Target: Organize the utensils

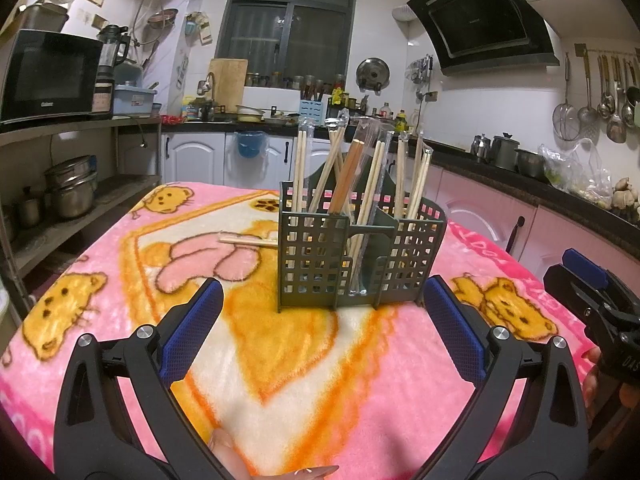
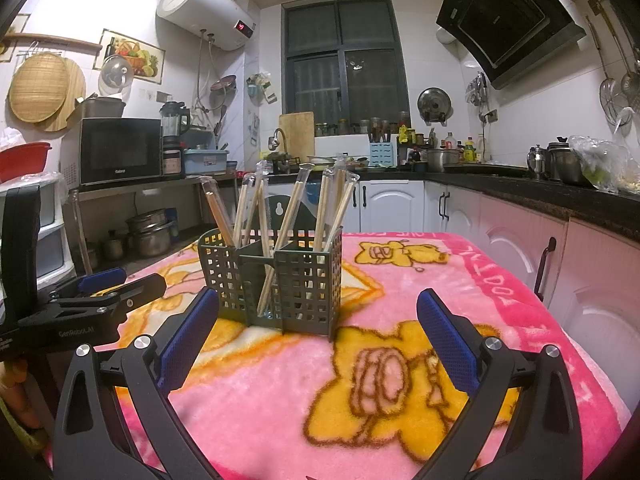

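A dark green lattice utensil holder (image 1: 360, 256) (image 2: 276, 280) stands on the pink cartoon blanket (image 1: 300, 380), with several wrapped and bare chopsticks (image 1: 348, 184) (image 2: 288, 216) upright in its compartments. One loose pair of chopsticks (image 1: 246, 240) lies flat on the blanket just left of the holder. My left gripper (image 1: 322, 320) is open and empty in front of the holder. My right gripper (image 2: 318, 332) is open and empty too, close to the holder's front. Each gripper shows at the edge of the other's view.
Pink and white kitchen cabinets (image 2: 560, 264) with a dark counter run along the right. A metal shelf with a microwave (image 1: 48, 76) and pots (image 1: 72, 188) stands at the left. The blanket's front half lies bare under both grippers.
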A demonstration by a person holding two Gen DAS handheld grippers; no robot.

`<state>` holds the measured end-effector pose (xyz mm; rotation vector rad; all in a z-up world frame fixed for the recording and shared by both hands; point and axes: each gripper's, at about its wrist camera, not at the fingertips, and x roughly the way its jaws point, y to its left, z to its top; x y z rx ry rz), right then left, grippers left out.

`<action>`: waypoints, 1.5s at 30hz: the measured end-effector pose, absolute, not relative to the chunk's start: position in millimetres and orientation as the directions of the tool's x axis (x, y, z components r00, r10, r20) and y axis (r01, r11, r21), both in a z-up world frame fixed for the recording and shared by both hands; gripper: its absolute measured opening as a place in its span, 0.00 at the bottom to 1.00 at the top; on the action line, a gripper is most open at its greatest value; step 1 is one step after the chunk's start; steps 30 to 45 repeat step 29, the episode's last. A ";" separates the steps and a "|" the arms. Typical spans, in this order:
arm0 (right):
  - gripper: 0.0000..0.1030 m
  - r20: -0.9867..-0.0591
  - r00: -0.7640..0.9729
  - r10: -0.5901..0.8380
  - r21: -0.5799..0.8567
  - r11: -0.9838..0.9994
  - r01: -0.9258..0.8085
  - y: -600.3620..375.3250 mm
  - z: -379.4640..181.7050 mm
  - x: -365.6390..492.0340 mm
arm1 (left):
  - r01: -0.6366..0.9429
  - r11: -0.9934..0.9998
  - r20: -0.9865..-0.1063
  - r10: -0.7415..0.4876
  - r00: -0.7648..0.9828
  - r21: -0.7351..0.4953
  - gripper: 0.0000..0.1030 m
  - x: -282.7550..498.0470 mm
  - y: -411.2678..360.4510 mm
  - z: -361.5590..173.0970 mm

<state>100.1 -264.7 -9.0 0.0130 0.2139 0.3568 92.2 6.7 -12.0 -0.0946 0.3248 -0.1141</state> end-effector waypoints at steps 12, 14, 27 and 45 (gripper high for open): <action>0.94 -0.209 0.916 0.343 0.051 0.939 -0.340 -264.8 -9.2 100.5 | 0.091 0.991 -0.311 -0.119 0.943 -0.103 0.90 93.2 6.1 -12.8; 0.94 -0.219 0.915 0.339 0.059 0.940 -0.335 -265.5 -7.8 101.6 | 0.081 0.991 -0.316 -0.111 0.942 -0.107 0.90 94.4 7.7 -13.5; 0.94 -0.602 0.798 0.027 -0.017 0.999 -0.047 -324.9 -24.8 206.0 | -0.138 0.988 -0.582 0.077 0.810 -0.062 0.90 158.3 97.7 -8.9; 0.94 -0.694 0.719 -0.049 -0.066 0.998 0.003 -337.7 -40.4 238.2 | -0.200 0.979 -0.651 0.124 0.749 -0.044 0.90 182.6 120.4 -24.7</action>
